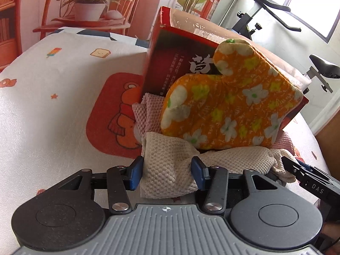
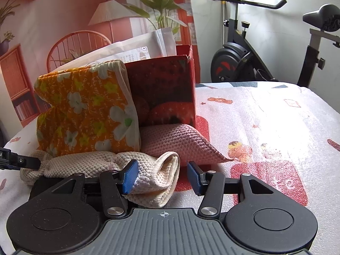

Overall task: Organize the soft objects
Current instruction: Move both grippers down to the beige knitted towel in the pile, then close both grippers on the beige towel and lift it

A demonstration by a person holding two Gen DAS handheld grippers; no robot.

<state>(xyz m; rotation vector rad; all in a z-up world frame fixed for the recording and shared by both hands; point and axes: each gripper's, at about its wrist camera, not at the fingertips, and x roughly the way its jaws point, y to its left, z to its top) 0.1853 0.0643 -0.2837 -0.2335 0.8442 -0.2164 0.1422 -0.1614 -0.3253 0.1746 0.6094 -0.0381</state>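
A beige knitted cloth (image 1: 170,155) lies bunched on the bed cover in front of an orange flowered oven mitt (image 1: 229,106). The mitt leans on a red carton (image 1: 170,63), and a pink knitted cloth (image 1: 144,114) lies under both. My left gripper (image 1: 167,171) has its blue pads pressed on one end of the beige cloth, which fills the gap. My right gripper (image 2: 162,175) is at the other end of the beige cloth (image 2: 95,161). That folded end rests against its left pad, but red mat shows before the right pad. Here too the mitt (image 2: 85,110) leans on the carton (image 2: 165,89).
The white printed bed cover (image 1: 53,106) carries an orange bear mat (image 1: 114,116). A white bag (image 2: 138,48) sticks out of the carton. An exercise bike (image 2: 244,63) stands beyond the bed's far edge. The cover to the right (image 2: 276,116) is bare.
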